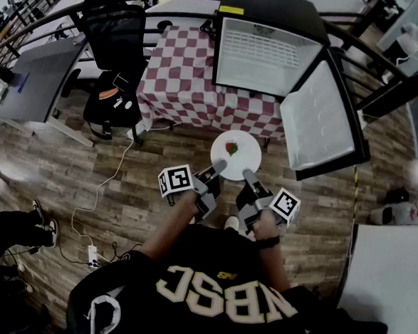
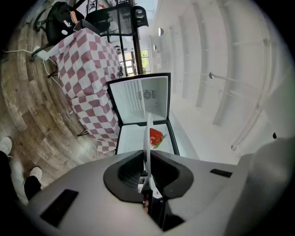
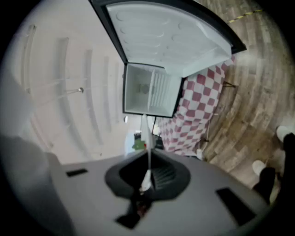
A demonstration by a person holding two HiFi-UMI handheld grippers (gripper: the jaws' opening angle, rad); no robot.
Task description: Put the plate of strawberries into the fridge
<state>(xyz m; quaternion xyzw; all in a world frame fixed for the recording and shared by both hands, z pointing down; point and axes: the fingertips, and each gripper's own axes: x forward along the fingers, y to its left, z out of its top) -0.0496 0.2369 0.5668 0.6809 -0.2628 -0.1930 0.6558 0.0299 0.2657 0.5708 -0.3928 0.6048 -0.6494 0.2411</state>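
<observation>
Office-like workspace: grey desk [image 1: 37, 79], mesh chair [image 1: 115, 24]

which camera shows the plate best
The head view: the plate shows whole and round, with the strawberry on it. The left gripper view shows only its thin edge between the jaws, and so does the right gripper view.

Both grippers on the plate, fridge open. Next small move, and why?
Probably carry the plate forward, level, toward the fridge: the left gripper and right gripper both clamp its near rim, the door stands open, and the plate is short of the opening.
</observation>
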